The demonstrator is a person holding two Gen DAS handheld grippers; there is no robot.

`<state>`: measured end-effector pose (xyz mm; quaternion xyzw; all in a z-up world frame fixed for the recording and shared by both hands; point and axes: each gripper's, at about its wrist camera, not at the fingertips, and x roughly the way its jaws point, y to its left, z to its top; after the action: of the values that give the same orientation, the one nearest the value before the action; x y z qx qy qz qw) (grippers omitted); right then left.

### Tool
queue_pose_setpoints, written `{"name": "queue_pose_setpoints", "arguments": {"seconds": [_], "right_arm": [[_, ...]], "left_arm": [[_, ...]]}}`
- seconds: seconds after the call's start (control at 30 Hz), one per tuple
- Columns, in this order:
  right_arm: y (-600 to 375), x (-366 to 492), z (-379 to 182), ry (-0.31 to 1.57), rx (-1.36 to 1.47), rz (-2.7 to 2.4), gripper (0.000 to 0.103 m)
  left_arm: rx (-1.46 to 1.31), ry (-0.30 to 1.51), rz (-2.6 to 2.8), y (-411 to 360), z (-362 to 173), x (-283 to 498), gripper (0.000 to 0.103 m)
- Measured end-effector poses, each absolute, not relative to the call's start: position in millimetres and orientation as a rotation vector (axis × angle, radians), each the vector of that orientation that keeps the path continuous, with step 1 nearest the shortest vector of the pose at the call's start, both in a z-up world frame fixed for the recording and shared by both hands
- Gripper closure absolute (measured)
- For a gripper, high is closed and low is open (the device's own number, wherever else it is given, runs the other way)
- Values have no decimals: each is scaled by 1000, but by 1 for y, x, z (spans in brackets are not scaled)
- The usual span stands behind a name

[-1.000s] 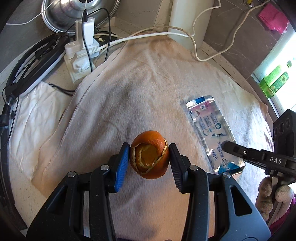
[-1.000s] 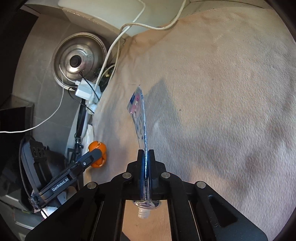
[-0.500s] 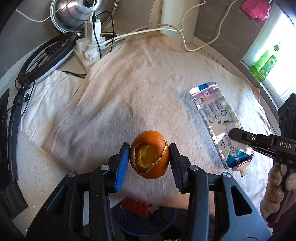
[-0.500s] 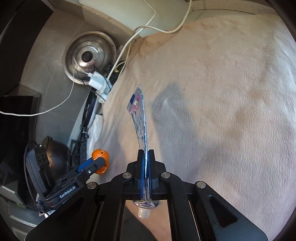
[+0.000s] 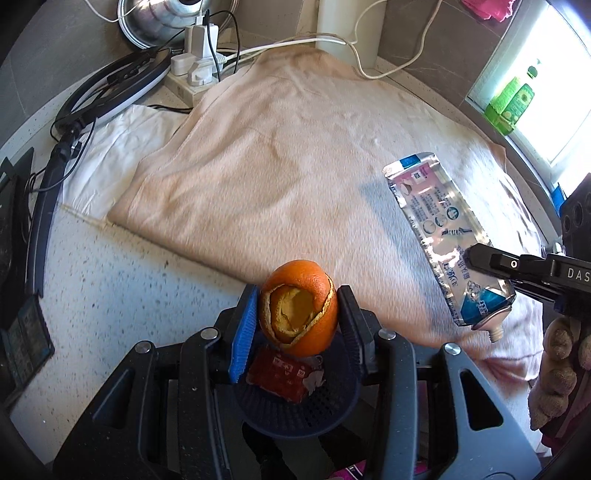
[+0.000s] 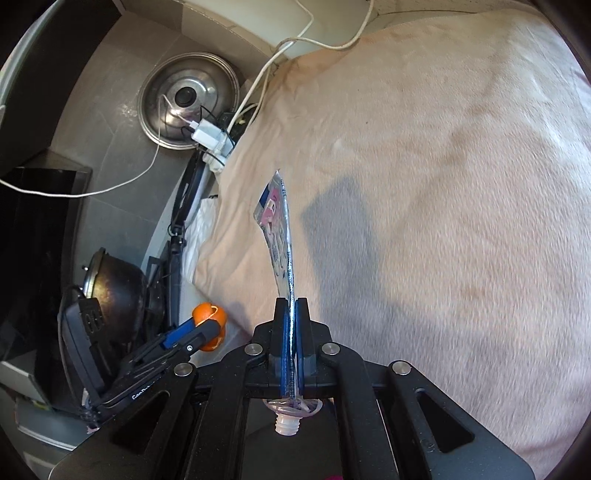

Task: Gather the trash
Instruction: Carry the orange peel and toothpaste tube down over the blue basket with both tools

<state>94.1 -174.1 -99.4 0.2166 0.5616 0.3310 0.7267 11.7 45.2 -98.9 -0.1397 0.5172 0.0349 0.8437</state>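
My left gripper is shut on a hollow orange peel and holds it over a dark mesh bin below the counter edge; a red wrapper lies in the bin. My right gripper is shut on a flattened silver toothpaste tube, held edge-on above the beige towel. The tube and the right gripper's finger also show at the right of the left wrist view. The left gripper with the peel shows at the lower left of the right wrist view.
A power strip with plugs and cables, a steel pot lid and a ring lamp sit at the back left. A white cloth lies beside the towel. Green bottles stand on the windowsill.
Both grippers have drawn back toward the counter's near edge with their loads. The mesh bin with the red wrapper has come into view under the peel.
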Motion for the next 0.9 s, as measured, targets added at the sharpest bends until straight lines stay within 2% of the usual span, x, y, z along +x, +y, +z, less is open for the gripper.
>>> {"name": "queue_pose_setpoints", "arguments": {"seconds": [0.47, 0.9], "right_arm": [[-158, 34, -99, 1237, 403, 754, 101], [-143, -10, -137, 1307, 323, 722, 101]], "left_arm": [[-292, 1149, 29, 36, -122, -37, 60], [-315, 1248, 1, 30, -166, -69, 60]]}}
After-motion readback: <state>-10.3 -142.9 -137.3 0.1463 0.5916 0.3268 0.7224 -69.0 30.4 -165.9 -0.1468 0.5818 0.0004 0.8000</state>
